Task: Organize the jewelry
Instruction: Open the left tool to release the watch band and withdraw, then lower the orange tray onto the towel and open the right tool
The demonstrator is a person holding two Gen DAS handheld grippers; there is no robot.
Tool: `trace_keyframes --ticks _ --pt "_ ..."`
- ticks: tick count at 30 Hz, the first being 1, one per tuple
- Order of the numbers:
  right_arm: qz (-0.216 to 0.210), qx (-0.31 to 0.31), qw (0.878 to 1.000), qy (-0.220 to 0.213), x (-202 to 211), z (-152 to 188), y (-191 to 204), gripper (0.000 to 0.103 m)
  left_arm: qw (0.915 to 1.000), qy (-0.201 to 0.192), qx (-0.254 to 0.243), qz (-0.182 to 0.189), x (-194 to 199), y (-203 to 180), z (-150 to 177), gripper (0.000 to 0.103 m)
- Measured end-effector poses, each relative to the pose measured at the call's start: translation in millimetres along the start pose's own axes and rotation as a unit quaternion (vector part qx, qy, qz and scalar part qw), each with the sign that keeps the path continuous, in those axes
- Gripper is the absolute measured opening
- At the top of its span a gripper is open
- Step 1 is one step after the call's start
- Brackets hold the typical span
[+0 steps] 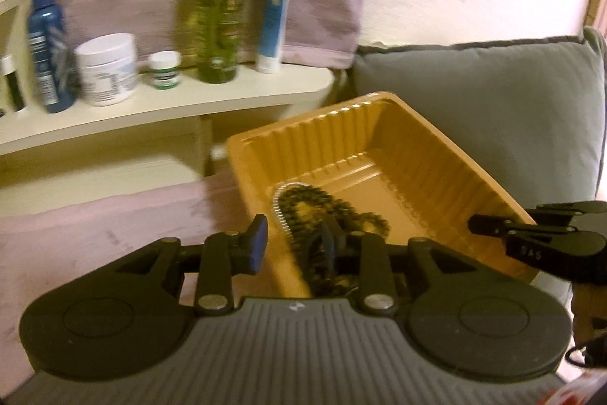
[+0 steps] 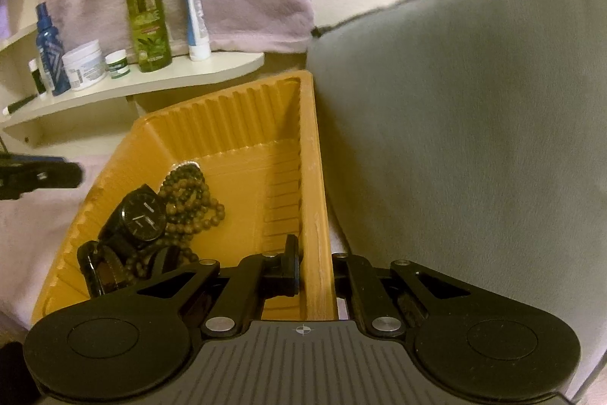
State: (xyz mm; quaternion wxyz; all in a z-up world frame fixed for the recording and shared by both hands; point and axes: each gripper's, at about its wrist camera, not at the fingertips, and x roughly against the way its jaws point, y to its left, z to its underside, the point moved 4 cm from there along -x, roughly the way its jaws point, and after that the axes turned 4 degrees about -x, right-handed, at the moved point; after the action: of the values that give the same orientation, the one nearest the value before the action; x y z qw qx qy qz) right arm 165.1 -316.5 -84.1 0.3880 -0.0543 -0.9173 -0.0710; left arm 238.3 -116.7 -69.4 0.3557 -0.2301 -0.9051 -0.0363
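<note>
A yellow plastic tray (image 1: 447, 154) (image 2: 315, 154) rests tilted on a pink cover beside a grey cushion. Inside lie a black wristwatch (image 2: 140, 215), brown bead strands (image 2: 189, 192) (image 1: 341, 204), a silver spring bracelet (image 1: 279, 211) and a dark ring-shaped piece (image 2: 95, 268). My left gripper (image 1: 294, 245) is open over the tray's near left wall, its fingers empty, the beads just beyond them. My right gripper (image 2: 315, 272) is shut on the tray's right rim, one finger inside the wall and one outside.
A cream shelf (image 1: 170, 101) at the back left holds a green bottle (image 1: 222, 6), a blue spray bottle (image 1: 47, 37), a white jar (image 1: 108, 69), a small jar and a blue tube. A grey cushion (image 2: 474, 139) fills the right side. A pink towel hangs behind the shelf.
</note>
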Motion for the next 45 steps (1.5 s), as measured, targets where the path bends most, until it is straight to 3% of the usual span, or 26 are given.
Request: trace_keyframes --ticks 13,19,21,22,23,25,33,38,45 --pt "-0.065 -0.079 0.995 0.006 -12.2 4.6 -26.8 0.006 0.9982 0.017 0.036 -0.045 21.2 32.2 27.6 0.037" --pt "-0.079 -0.085 0.993 0.01 -10.4 9.9 -29.6 0.007 0.997 0.02 0.048 -0.057 28.9 36.0 37.0 0.041" --pt "-0.081 -0.088 0.993 0.005 -7.1 11.2 -30.6 0.014 0.9967 0.019 0.049 -0.061 31.9 36.7 39.0 0.043" --pt "-0.078 -0.088 0.993 0.001 -4.7 11.9 -31.4 0.031 0.9966 0.019 0.05 -0.062 33.7 36.9 40.1 0.046" --pt "-0.076 -0.088 0.993 -0.004 -1.9 12.2 -31.9 0.057 0.9965 0.019 0.051 -0.064 34.7 37.6 40.8 0.05" --pt "-0.075 -0.09 0.993 -0.02 6.1 12.8 -33.7 0.071 0.9961 0.016 0.055 -0.067 38.0 38.1 43.0 0.054" --pt "-0.076 -0.089 0.992 -0.046 32.4 12.0 -36.3 0.072 0.9946 0.015 0.066 -0.08 48.7 37.2 53.8 0.067" --pt "-0.061 -0.077 0.994 -0.055 53.3 10.4 -29.7 0.075 0.9921 0.007 0.084 -0.093 59.2 38.4 61.1 0.089" --pt "-0.043 -0.069 0.996 -0.036 77.4 12.8 -9.2 0.08 0.9883 0.004 0.106 -0.11 78.0 39.8 75.8 0.098"
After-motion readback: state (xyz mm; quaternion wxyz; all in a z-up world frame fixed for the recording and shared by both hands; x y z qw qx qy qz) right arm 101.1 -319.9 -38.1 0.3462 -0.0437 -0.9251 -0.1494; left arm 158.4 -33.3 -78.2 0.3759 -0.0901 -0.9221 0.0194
